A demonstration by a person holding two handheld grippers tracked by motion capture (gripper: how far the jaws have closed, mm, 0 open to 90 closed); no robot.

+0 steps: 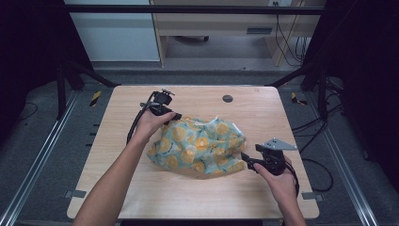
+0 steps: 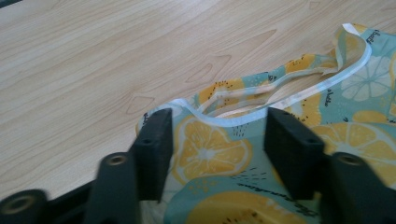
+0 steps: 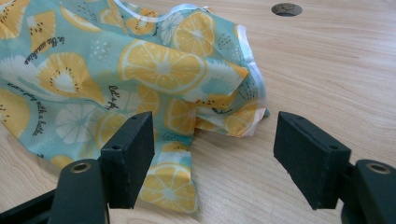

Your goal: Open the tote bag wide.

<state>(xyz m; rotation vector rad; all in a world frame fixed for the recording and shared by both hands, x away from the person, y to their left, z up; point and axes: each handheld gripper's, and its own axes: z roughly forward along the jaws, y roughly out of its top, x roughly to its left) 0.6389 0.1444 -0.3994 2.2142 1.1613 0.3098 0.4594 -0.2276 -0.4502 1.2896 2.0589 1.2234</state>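
Note:
A crumpled teal cloth with yellow lemon slices and a white hem (image 1: 200, 146) (image 2: 261, 140) (image 3: 121, 79) lies in the middle of the wooden table (image 1: 141, 188). At the cloth's far left corner is my left gripper (image 1: 170, 115) (image 2: 217, 144), open, with the hemmed edge lying between and under its jaws. My right gripper (image 1: 245, 159) (image 3: 212, 156) is open at the cloth's near right corner, its left jaw over the fabric and its right jaw over bare wood.
A round grey grommet hole (image 1: 227, 98) (image 3: 286, 9) sits in the tabletop behind the cloth. Dark frame posts stand at both sides, cables trail on the floor at the right, and a desk stands beyond the table.

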